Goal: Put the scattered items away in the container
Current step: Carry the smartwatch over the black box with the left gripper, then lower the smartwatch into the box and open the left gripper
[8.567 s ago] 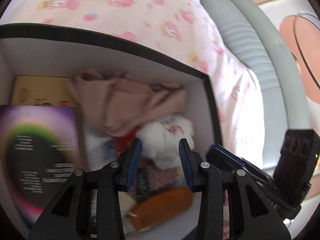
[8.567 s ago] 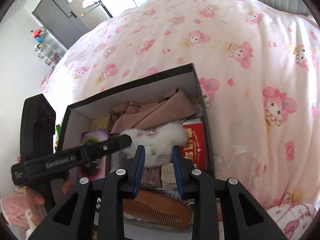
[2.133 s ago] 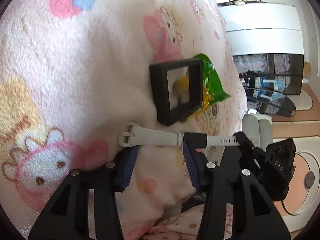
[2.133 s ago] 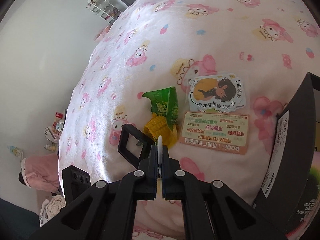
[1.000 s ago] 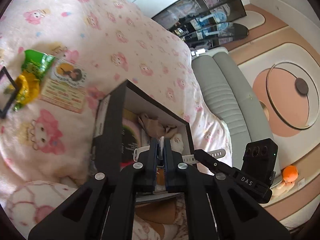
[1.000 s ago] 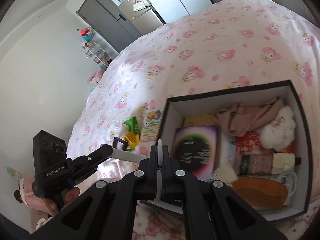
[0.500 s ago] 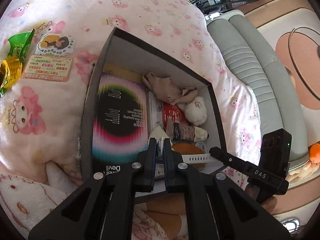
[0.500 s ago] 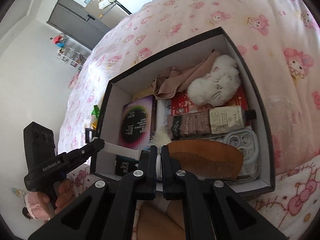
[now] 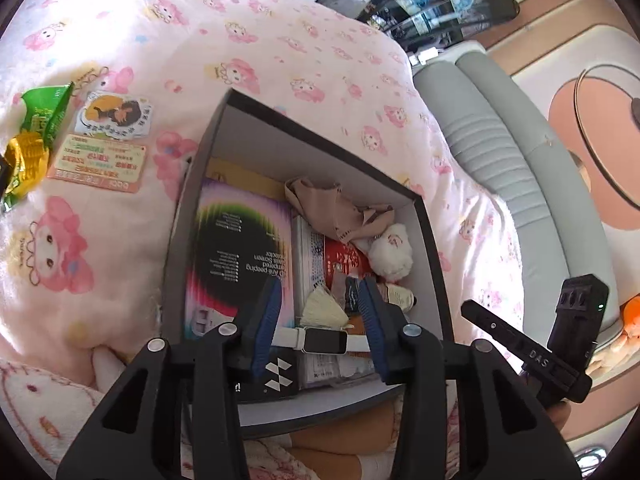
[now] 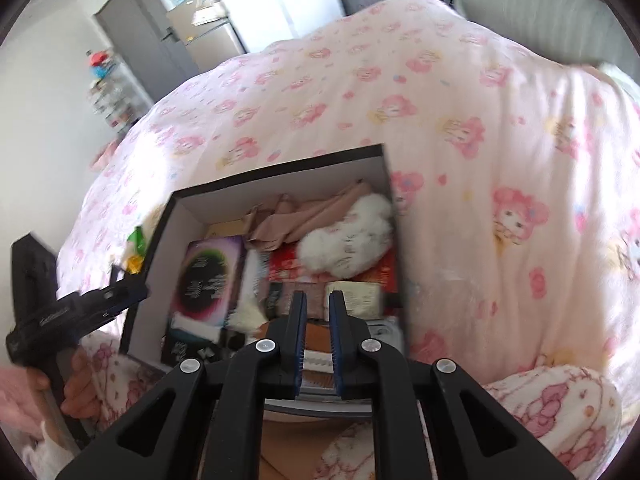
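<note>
My left claw hangs over the near end of the box, its jaws spread wide and gripping nothing. The watch lies just under it, inside the box at the near wall, on top of the things already packed. Its long axis runs crosswise to my fingers, strap ends pointing left and right along the near wall, with the pale face turned up and sitting a little toward the right.

I judge the drop of the watch to be done, so the step in hand is clearing out of the box. Out on the bed to the left remain a green snack bag, a sticker and a card, all lying flat on the quilt well apart from the box. The next move, as I see it, calls for lifting straight up so I don't snag the strap, then swinging left toward those.

My right claw hovers over the near right part of the box, jaws parted by a narrow gap with nothing between them; this view is blurred, so I cannot place the watch in it.
</note>
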Tool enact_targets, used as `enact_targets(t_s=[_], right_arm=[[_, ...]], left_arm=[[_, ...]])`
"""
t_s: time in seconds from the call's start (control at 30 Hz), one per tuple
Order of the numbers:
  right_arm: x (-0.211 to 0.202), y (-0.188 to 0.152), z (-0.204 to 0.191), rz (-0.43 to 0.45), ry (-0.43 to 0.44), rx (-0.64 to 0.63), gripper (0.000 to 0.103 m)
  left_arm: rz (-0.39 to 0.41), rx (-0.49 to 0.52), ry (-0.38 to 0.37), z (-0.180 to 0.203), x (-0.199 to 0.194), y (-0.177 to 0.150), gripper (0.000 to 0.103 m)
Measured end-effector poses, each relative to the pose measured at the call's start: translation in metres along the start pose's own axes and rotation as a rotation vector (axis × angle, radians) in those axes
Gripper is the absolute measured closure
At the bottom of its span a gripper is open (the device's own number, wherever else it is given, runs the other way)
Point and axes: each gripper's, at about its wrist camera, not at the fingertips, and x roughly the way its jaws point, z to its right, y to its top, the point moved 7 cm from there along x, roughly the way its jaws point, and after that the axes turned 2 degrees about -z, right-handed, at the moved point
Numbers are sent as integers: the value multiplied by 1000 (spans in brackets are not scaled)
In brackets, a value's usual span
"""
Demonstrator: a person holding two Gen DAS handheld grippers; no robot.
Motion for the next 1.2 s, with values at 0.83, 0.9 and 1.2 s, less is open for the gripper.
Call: enact_targets(t_s=[0.83, 0.9, 1.2], right_arm=[[78, -22, -4, -237, -12, 34, 94], [85, -25, -6, -262, -10, 37, 94], [61, -36, -3, -270, 57, 109, 87]], left_arm=[[-349, -86, -4, -5, 70, -17, 52], [-374, -118, -48, -4, 73, -17, 52], [-391, -162, -189, 6, 64, -26, 44]])
